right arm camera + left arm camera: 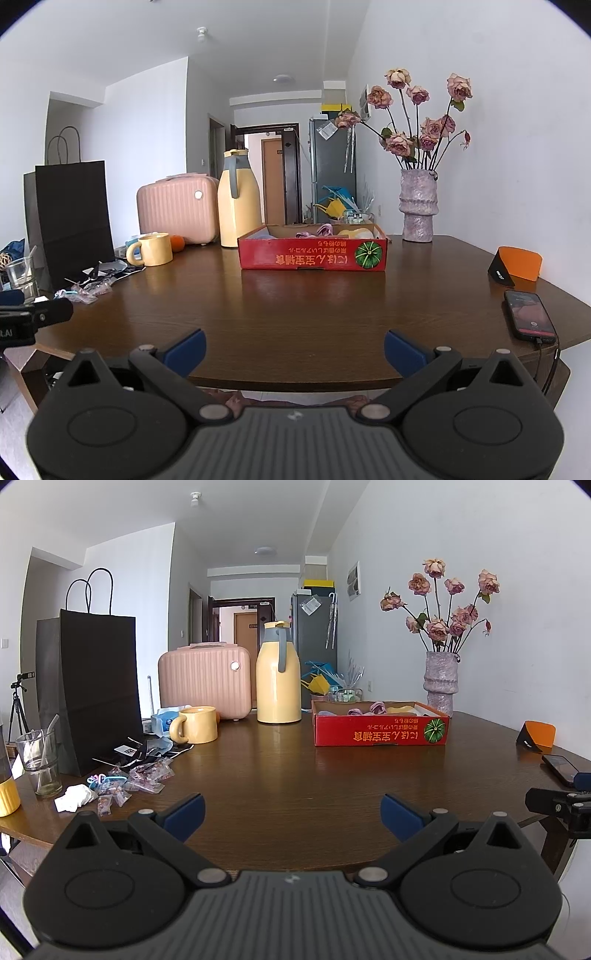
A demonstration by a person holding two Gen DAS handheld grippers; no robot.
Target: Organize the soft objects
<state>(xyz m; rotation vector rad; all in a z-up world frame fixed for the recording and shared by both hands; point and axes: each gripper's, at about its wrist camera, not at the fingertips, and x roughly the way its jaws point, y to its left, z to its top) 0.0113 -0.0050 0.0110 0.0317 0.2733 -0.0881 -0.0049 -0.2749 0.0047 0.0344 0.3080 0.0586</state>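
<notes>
Left gripper (291, 814) and right gripper (294, 347): fingers spread wide, empty, at near edge of dark wooden table (314, 302); shallow red cardboard box (312, 253) beyond.

1. The red cardboard box (312, 254) on the bench carries yellow Japanese print along its front wall, standing upside down; the characters are too distorted to read with certainty.
2. The left tool (14, 325), at the right wrist view's edge, shows white letters ending ".AI".
</notes>
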